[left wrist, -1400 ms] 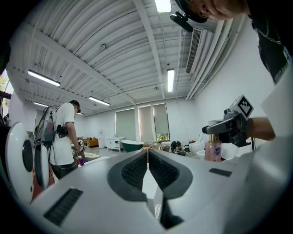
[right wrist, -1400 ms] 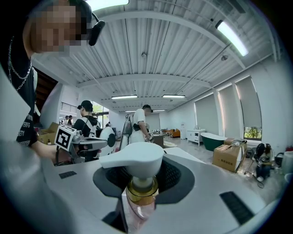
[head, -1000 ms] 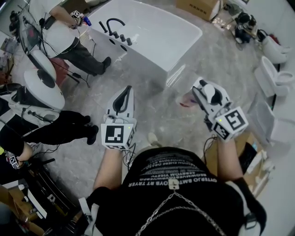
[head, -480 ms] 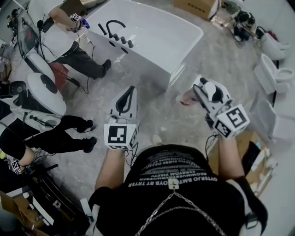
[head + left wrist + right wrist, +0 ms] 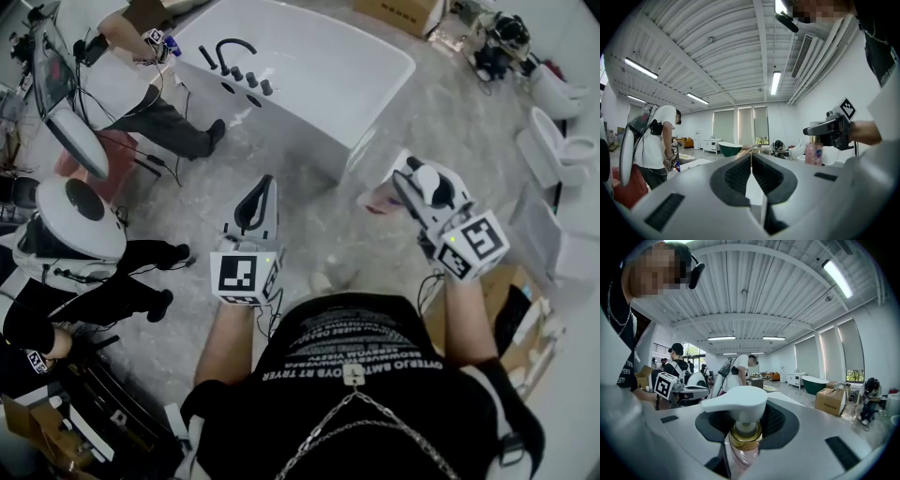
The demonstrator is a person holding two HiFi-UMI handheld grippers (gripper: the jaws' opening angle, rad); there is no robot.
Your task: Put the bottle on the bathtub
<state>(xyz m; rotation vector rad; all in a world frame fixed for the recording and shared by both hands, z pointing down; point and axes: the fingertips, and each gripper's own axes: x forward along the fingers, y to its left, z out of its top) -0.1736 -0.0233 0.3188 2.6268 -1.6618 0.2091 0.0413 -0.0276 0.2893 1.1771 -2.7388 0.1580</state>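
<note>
Bottle (image 5: 740, 453), pink liquid inside, between right gripper (image 5: 403, 187) jaws

You stand on a pale grey marbled stone floor (image 5: 450, 122) under a white ribbed ceiling (image 5: 717, 47) with long strip lights (image 5: 776, 82). Far off sits a dark green oval tub (image 5: 730, 148). Tall blinded windows (image 5: 726, 124) stand behind it, a low white cabinet (image 5: 711, 144) just beside it, and a brown cardboard box (image 5: 831, 401) in front of it.

Left claw (image 5: 264, 183) jaws together, empty; right claw (image 5: 405, 176) clamped on bottle (image 5: 382, 199); both forearms extended forward.
</note>
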